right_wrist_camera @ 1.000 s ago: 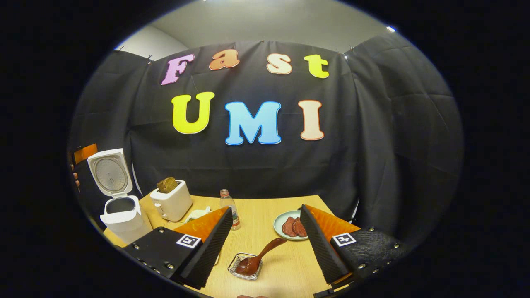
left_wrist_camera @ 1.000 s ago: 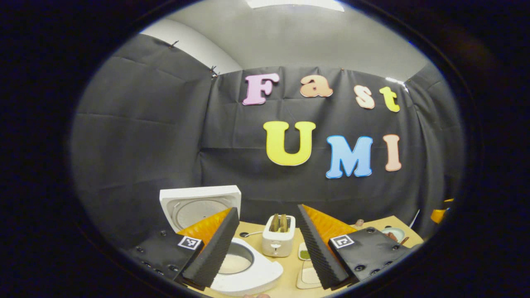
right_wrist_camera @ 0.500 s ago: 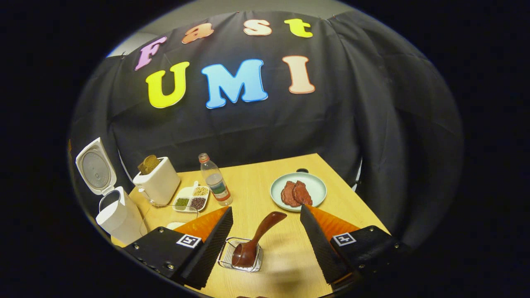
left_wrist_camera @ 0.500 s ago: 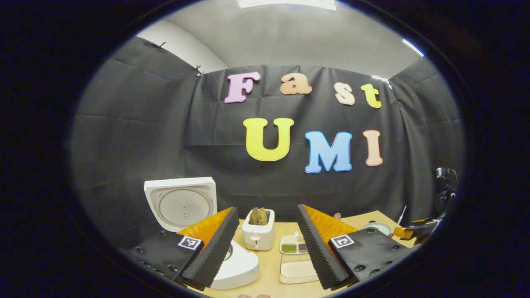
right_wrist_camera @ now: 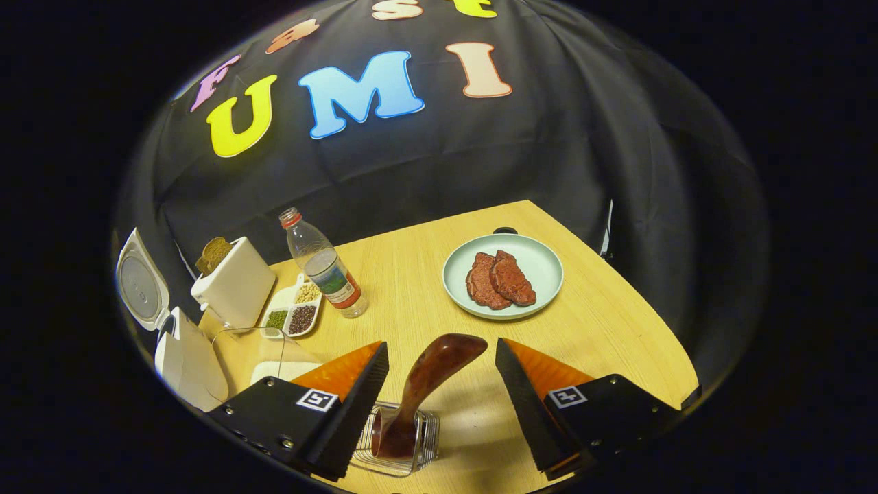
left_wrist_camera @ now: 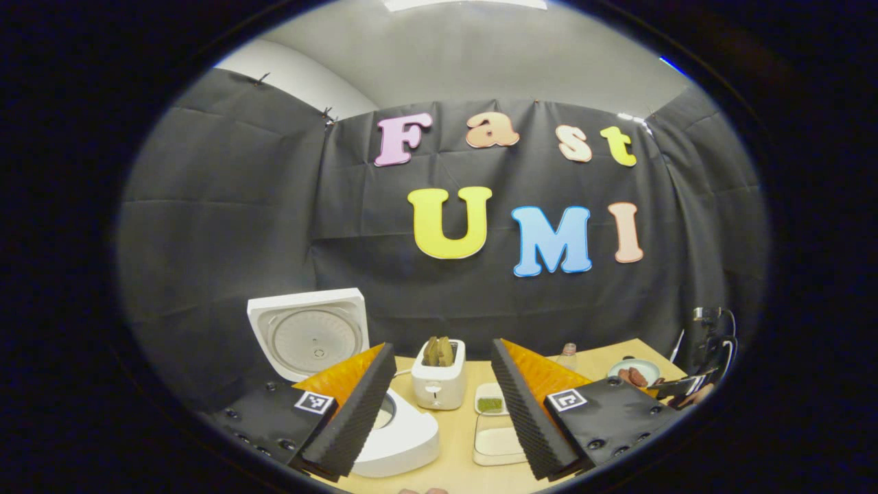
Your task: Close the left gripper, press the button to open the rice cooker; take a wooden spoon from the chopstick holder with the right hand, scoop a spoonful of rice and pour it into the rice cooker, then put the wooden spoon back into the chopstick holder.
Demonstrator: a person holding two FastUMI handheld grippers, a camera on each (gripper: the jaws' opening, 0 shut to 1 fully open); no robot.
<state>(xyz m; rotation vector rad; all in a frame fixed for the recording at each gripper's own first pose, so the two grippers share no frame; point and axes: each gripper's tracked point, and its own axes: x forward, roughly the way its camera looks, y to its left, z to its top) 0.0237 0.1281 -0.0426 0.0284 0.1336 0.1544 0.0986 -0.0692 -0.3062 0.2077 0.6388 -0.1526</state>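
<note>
Wooden spoon (right_wrist_camera: 429,384) stands bowl-down in the chopstick holder (right_wrist_camera: 401,446), a small wire basket near the front edge of the desk (right_wrist_camera: 617,329), its handle leaning up and away toward the far side. It looks like a light, stiff, smooth-lacquered piece, so it should lift easily but could twist or slide in a loose pinch; the thick rounded upper handle, clear of the basket rim, seems the best place to take it, squarely across the width. The right tool (right_wrist_camera: 442,353) is spread wide with the handle between its fingers, neither touching it as far as I can tell. Farther back on the desk sit a plate (right_wrist_camera: 456,288) with two pieces of meat, a plastic bottle (right_wrist_camera: 322,267), a divided dish of beans (right_wrist_camera: 295,312) and a toaster (right_wrist_camera: 236,285) toward the left edge. The rice cooker (right_wrist_camera: 188,357) stands at the left front corner with its lid (left_wrist_camera: 309,333) already up, so the button step looks done. The left tool (left_wrist_camera: 442,353) is also spread and empty, hanging just beside the open cooker. A shallow white tray (left_wrist_camera: 495,442), perhaps the rice, lies in front of the toaster.
</note>
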